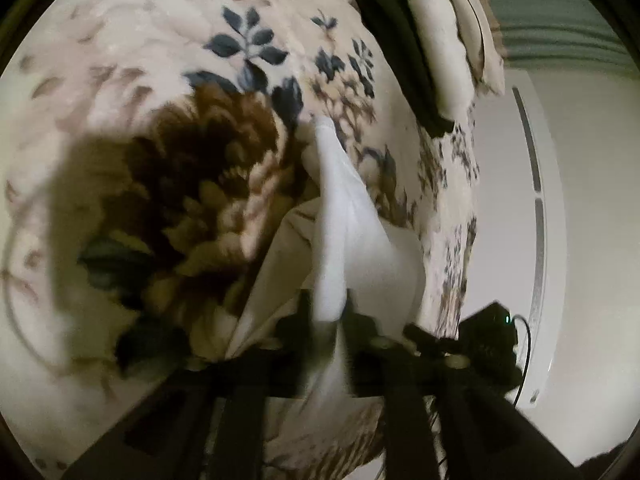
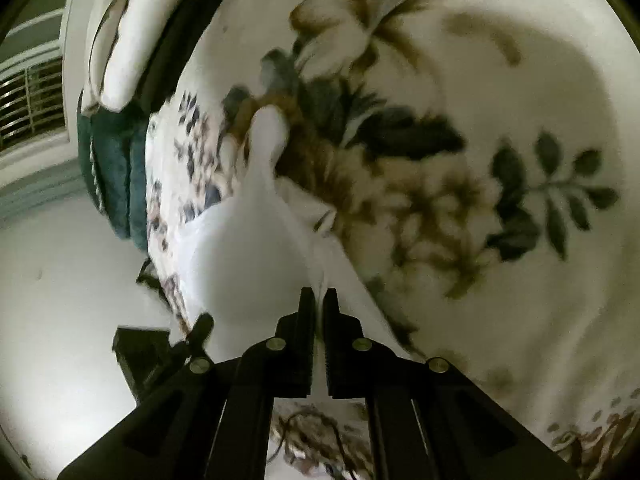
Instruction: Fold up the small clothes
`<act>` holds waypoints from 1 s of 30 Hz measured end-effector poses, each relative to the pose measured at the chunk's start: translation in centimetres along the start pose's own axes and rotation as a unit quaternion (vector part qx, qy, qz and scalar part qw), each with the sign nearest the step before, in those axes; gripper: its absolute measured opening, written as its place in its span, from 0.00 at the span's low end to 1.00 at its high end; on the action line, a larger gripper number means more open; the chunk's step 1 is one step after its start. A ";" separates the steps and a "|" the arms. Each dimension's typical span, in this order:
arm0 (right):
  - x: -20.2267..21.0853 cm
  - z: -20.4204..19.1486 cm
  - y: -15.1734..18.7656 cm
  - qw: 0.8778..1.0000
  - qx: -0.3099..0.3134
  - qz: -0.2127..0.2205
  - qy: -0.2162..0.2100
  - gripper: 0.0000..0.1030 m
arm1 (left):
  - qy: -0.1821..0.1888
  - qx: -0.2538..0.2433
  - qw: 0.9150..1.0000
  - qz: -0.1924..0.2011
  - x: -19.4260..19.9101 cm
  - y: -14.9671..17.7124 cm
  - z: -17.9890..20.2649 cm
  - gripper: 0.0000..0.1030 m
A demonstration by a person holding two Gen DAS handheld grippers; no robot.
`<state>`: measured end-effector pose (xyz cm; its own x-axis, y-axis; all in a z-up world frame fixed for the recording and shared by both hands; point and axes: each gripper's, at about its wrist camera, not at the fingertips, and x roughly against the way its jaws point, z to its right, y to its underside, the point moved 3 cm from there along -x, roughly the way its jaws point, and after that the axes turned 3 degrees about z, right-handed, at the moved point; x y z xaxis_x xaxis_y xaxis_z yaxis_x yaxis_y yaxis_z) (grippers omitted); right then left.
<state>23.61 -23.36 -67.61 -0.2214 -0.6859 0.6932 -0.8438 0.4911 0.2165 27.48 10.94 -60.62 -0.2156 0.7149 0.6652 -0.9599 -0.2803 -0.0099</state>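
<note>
A small white garment (image 1: 352, 216) hangs stretched over the floral blanket (image 1: 160, 80) of a bed. My left gripper (image 1: 328, 312) is shut on one edge of the white garment, which runs away from the jaws to a pointed end. In the right wrist view my right gripper (image 2: 319, 300) is shut on another edge of the same white garment (image 2: 248, 248), which narrows to a rounded tip farther off. Both views are blurred. The other gripper shows at the right in the left wrist view (image 1: 488, 340) and at the left in the right wrist view (image 2: 140, 352).
The floral blanket (image 2: 480, 120) covers the bed. A stack of folded clothes, black and white (image 1: 424, 48), lies at the bed's far edge; it also shows with teal towels (image 2: 116, 168) in the right wrist view. A white floor (image 2: 60, 280) and a white wall (image 1: 580, 200) lie beyond the bed.
</note>
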 end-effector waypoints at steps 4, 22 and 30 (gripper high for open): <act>0.4 0.6 -0.6 1.000 0.010 -0.010 -0.007 0.71 | 0.022 0.018 1.000 -0.001 -0.6 0.2 -2.1 0.67; -2.1 -3.8 -0.1 0.993 0.083 -0.047 -0.066 0.13 | 0.028 -0.059 0.998 0.002 -0.9 -2.1 5.2 0.14; 5.2 -13.5 -3.3 0.989 0.124 -0.003 -0.084 0.13 | 0.013 -0.132 0.990 0.040 2.1 -9.0 15.8 0.15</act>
<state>31.83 -21.29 -55.44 -0.2760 -0.7784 0.5639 -0.9347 0.3540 0.0313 38.54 4.85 -47.38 -0.2937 0.7144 0.6351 -0.9523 -0.1611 -0.2591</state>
